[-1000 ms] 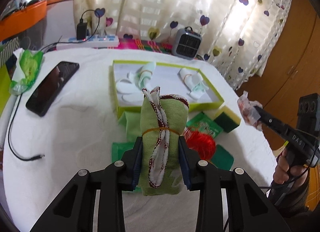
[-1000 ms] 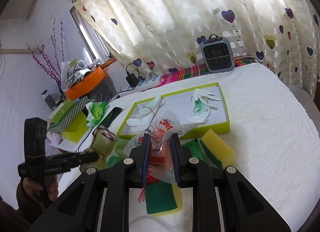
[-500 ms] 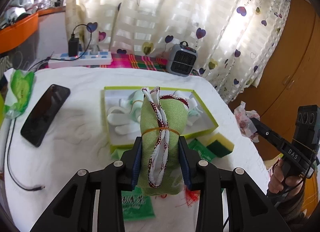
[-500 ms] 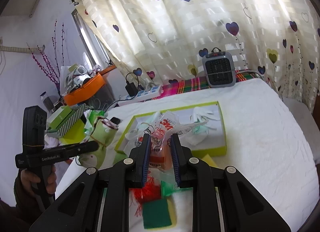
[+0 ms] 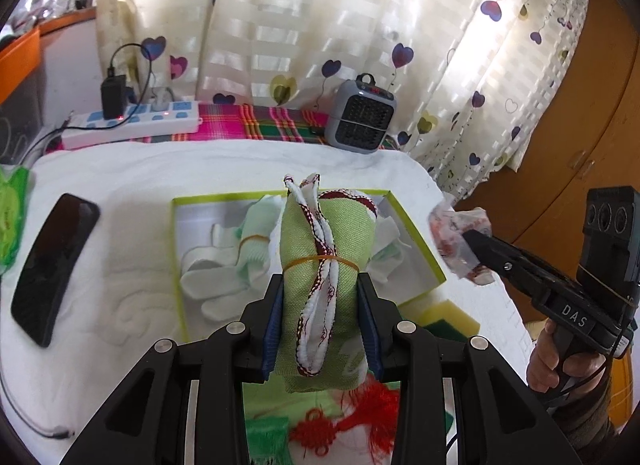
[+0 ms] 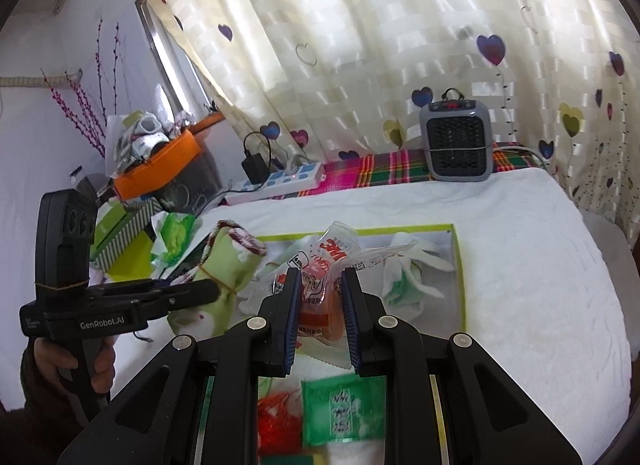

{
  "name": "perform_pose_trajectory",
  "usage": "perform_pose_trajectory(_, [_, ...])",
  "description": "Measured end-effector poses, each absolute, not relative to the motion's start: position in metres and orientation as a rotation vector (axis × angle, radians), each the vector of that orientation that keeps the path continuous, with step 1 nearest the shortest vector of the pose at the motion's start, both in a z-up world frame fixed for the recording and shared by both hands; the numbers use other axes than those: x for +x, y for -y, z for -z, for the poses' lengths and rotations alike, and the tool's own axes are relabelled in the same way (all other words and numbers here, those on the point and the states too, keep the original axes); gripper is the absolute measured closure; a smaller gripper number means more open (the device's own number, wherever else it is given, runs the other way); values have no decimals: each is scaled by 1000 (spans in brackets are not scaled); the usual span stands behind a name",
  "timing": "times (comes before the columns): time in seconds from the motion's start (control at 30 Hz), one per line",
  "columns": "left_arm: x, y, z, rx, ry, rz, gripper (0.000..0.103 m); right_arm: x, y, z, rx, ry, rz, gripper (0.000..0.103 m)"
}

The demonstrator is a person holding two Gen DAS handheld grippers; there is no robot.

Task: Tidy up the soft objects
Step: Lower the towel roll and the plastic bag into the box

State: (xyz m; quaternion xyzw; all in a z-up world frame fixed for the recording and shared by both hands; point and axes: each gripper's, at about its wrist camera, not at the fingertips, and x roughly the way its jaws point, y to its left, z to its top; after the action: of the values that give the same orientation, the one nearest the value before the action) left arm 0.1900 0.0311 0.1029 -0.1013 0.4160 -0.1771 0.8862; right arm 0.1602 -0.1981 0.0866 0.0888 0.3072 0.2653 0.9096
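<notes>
My left gripper point(image 5: 322, 297) is shut on a rolled green cloth bundle point(image 5: 326, 261) tied with a rubber band and a red-and-white cord, held above the near edge of the green-rimmed tray point(image 5: 176, 249). My right gripper point(image 6: 320, 297) is shut on a clear plastic packet point(image 6: 324, 281) with orange contents and red print, held in the air over the tray point(image 6: 460, 277). The tray holds white-and-green gloves point(image 5: 224, 265). The bundle also shows in the right wrist view point(image 6: 224, 269), and the packet in the left wrist view point(image 5: 456, 241).
On the white bed lie a black phone point(image 5: 52, 265), a yellow-green sponge point(image 5: 452, 317), a red tassel knot point(image 5: 352, 421) and a green packet point(image 6: 344, 409). A grey heater point(image 5: 362, 119) and a power strip point(image 5: 132, 125) stand at the back. A wooden cabinet point(image 5: 580, 125) is at the right.
Both grippers have risen and moved forward toward the tray with their loads. The bundle now hangs over the tray's near edge and the packet is nearer the tray.
</notes>
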Motion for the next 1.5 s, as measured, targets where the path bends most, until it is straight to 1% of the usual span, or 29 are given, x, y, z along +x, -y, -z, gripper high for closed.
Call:
perform_pose_trajectory(0.5, [251, -18, -67, -203, -963, 347, 71, 225, 175, -56, 84, -775, -535, 82])
perform_pose_trajectory(0.93, [273, -8, -46, -179, -1008, 329, 71, 254, 164, -35, 9, -840, -496, 82])
perform_pose_trajectory(1.27, [279, -5, -39, -174, -1020, 328, 68, 258, 156, -25, -72, -864, -461, 81])
perform_pose_trajectory(1.4, [281, -6, -38, -191, -1025, 329, 65, 258, 157, -25, -68, -865, -455, 80])
perform_pose_trajectory(1.5, [281, -5, -38, -187, -1025, 331, 63, 258, 158, -23, -65, -875, -452, 76])
